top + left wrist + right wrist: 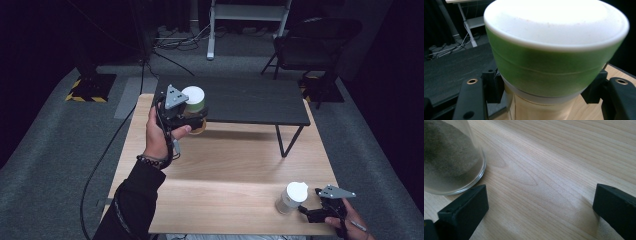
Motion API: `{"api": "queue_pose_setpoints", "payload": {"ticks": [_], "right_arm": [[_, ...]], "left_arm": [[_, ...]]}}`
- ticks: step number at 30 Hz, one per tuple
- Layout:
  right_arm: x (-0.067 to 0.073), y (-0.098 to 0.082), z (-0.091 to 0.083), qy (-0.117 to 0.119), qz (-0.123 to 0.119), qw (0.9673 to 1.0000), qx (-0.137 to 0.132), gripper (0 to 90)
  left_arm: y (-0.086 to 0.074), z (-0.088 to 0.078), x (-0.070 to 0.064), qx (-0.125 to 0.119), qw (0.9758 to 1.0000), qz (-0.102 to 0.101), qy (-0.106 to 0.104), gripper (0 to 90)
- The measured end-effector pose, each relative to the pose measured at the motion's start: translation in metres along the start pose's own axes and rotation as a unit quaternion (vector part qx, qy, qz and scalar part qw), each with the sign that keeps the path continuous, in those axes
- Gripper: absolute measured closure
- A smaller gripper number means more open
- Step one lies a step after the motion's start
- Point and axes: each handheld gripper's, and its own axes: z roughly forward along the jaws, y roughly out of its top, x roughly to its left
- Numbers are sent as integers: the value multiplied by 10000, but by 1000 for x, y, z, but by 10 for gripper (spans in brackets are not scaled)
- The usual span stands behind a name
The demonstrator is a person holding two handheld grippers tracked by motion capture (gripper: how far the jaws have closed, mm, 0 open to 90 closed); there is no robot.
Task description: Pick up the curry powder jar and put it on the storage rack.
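Note:
A jar [193, 100] with a white lid and a green band is lifted above the wooden table [225, 170], and my left gripper [196, 121] is shut on it. The left gripper view shows both black pads [493, 86] pressing the jar [554, 50] just under its green band. Near the front right corner stands a second, white-lidded glass jar [291, 197]. My right gripper [311, 212] rests open just right of it. In the right gripper view the glass jar [449, 157], with grey powder inside, stands beyond the left jaw, and bare wood lies between the wide-apart jaws of that gripper [540, 202].
A low dark bench [250, 100] stands on the far half of the wooden table, right behind the lifted jar. Beyond the table are a dark chair [315, 40], a white desk frame [215, 30] and cables on the grey floor.

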Motion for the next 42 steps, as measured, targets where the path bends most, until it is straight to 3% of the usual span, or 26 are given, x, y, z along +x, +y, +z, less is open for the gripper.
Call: {"api": "queue_pose_setpoints", "payload": {"ticks": [18,28,42], "right_arm": [[0,0,0,3,-4,10000,-1,0],[0,0,0,7,-5,10000,-1,0],[-1,-1,-1,16,-6,10000,0,0]], "left_arm": [[20,39,8,-30,9998,-33,192,342],[23,68,7,-17,9992,-152,375,342],[21,85,5,-80,9988,-197,440,342]]}}
